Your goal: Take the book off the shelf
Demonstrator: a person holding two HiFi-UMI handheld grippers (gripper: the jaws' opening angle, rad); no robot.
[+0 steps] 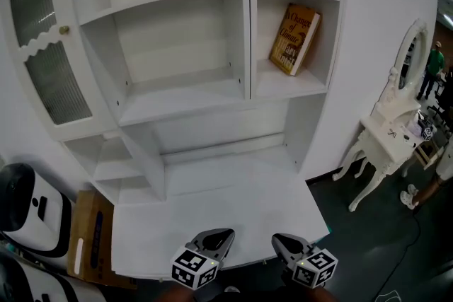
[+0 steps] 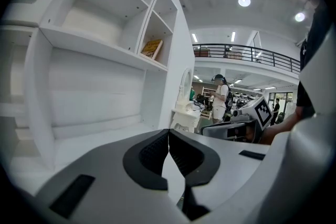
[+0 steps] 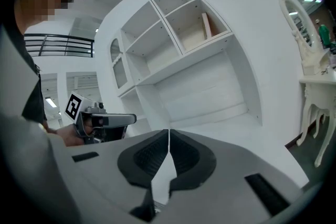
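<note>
Both sets of tongs are closed and empty. The left tongs (image 2: 168,131) show their pads meeting at the tip with nothing between them, and the right tongs (image 3: 168,131) show the same. I hold both well below the book (image 1: 294,39), over the front edge of the tabletop (image 1: 226,187), with the left pair further left of the book than the right.

The book stands in the narrow compartment of the shelf unit (image 1: 244,18). It is tilted, its upper part leaning towards the side wall to its right.

Hazards, in my judgement:
- Closed tongs arriving at the book would push it flat or deeper in. Open them before reaching it.
- A grip on one corner only could let the tilted book swing and drop.
- The divider just left of the book and the shelf board above it leave little room. A wide approach could strike either.

Surroundings: a ribbed-glass cabinet door (image 1: 42,53) lies far left of the book, a white dressing table (image 1: 386,131) below and right of it, and a cardboard box (image 1: 92,237) far below and left. None lies between the tongs and the book.
</note>
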